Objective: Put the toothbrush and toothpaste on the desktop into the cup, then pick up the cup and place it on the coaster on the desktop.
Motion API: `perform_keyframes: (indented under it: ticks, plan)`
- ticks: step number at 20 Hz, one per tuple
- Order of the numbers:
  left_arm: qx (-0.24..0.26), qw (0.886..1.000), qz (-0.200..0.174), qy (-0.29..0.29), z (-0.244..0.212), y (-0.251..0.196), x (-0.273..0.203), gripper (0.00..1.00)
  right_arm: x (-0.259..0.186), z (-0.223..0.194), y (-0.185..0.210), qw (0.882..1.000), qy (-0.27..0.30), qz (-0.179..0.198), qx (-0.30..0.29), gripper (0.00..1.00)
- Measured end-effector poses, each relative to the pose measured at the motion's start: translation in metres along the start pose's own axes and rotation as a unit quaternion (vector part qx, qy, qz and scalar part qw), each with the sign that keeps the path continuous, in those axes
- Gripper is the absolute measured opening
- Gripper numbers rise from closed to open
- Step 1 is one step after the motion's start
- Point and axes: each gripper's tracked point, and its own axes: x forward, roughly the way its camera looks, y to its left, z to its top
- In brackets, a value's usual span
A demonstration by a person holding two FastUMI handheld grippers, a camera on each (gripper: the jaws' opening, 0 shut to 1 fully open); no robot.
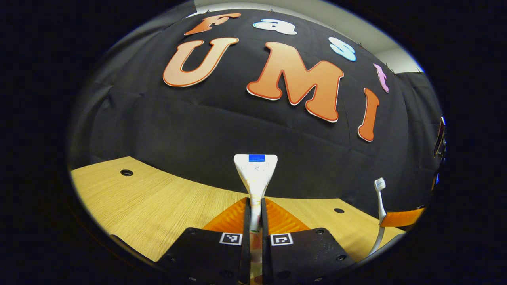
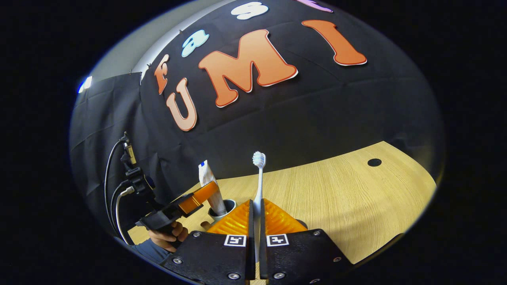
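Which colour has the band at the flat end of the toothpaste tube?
Blue, on the white toothpaste tube; the left gripper view shows it best.

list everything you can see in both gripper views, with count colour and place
toothpaste: 1, white tube with a blue band at its flat end, upright between the left gripper's fingers; in the right gripper view its lower end is in the cup
toothbrush: 1, white, upright with bristles on top, between the right gripper's fingers
cup: 1, pale rim, on the desktop left of the right gripper's fingers
desktop: 1, light wood with dark round holes
cables: several, dark and white, behind the left gripper
left gripper: 1, shut on the toothpaste
right gripper: 1, shut on the toothbrush
hand: 1, holding the left gripper, lower left of the right gripper view
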Motion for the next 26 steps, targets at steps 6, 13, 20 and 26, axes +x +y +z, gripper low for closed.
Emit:
perform_keyframes:
  ticks: [6, 13, 20, 26]
  plan:
    - [0.013, 0.999, 0.0, 0.031, -0.018, 0.001, -0.012, 0.11, 0.003, -0.003, -0.002, 1.0, 0.008, -0.003, 0.012, 0.04]
    - [0.008, 0.998, -0.021, 0.065, -0.031, -0.004, -0.024, 0.26, 0.006, 0.015, 0.005, 1.0, -0.018, 0.002, 0.009, 0.04]
    - [0.041, 0.999, -0.018, 0.019, -0.003, 0.001, -0.053, 0.8, 0.022, 0.041, 0.028, 0.997, -0.064, 0.025, 0.02, 0.05]
    - [0.05, 0.998, -0.014, -0.03, 0.016, 0.011, -0.078, 0.8, 0.038, 0.074, 0.055, 0.99, -0.133, 0.056, -0.009, 0.04]
